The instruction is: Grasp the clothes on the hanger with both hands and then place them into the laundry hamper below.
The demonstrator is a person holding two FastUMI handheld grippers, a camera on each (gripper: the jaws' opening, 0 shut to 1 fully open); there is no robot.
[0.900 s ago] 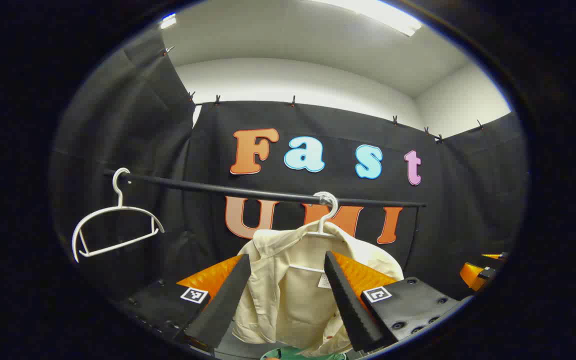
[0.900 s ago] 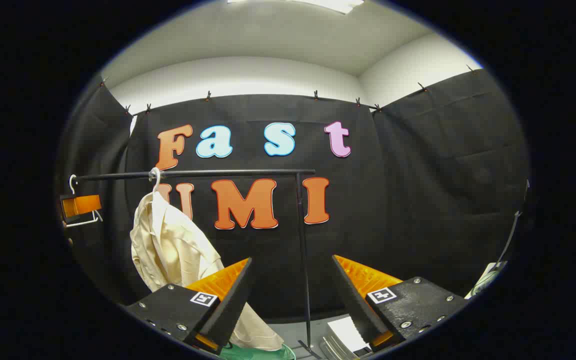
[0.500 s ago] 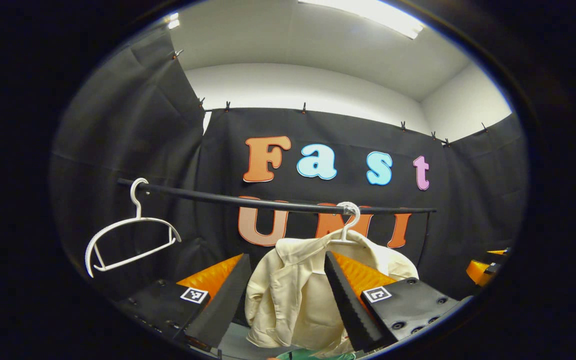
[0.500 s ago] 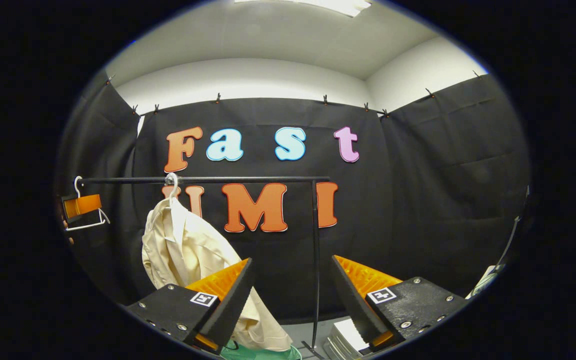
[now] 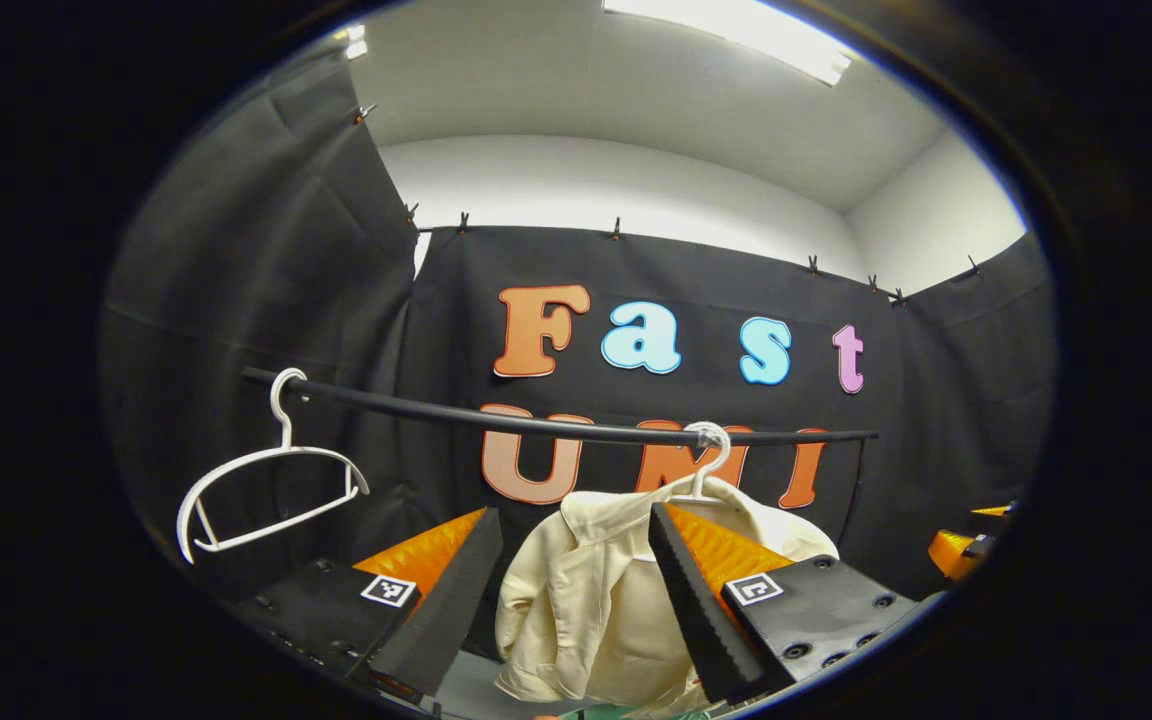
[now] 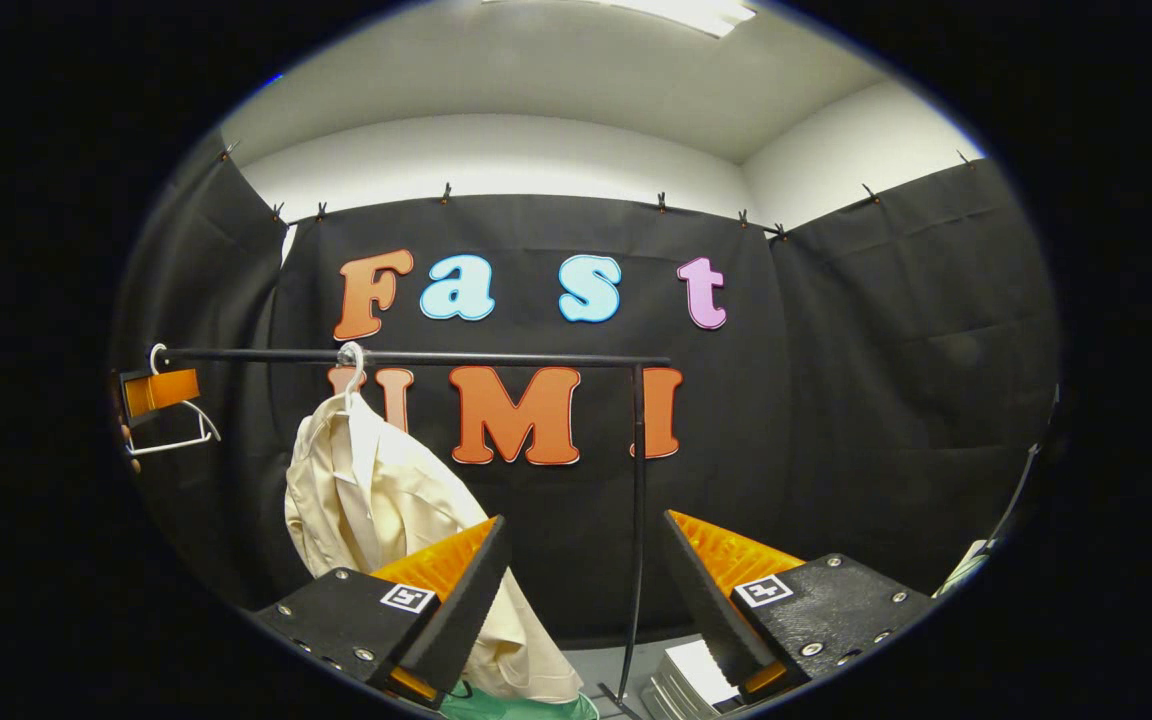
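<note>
Both cameras drift back slightly | cream shirt (image 5: 586, 600) hangs on white hanger (image 5: 701, 470) on rail | left gripper (image 5: 566, 600), right gripper (image 6: 581, 600) spread, empty | green hamper (image 6: 516, 705) below | grasp pending

both views face the rail (image 5: 556, 428), left gripper view nearer

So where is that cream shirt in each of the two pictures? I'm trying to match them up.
Left gripper view: the cream shirt hangs at lower centre, showing between that gripper's two fingers.
Right gripper view: the cream shirt hangs at lower left, partly behind that gripper's left finger.
Shared landmark: the black rail, where the shirt's white hanger hooks on.
</note>
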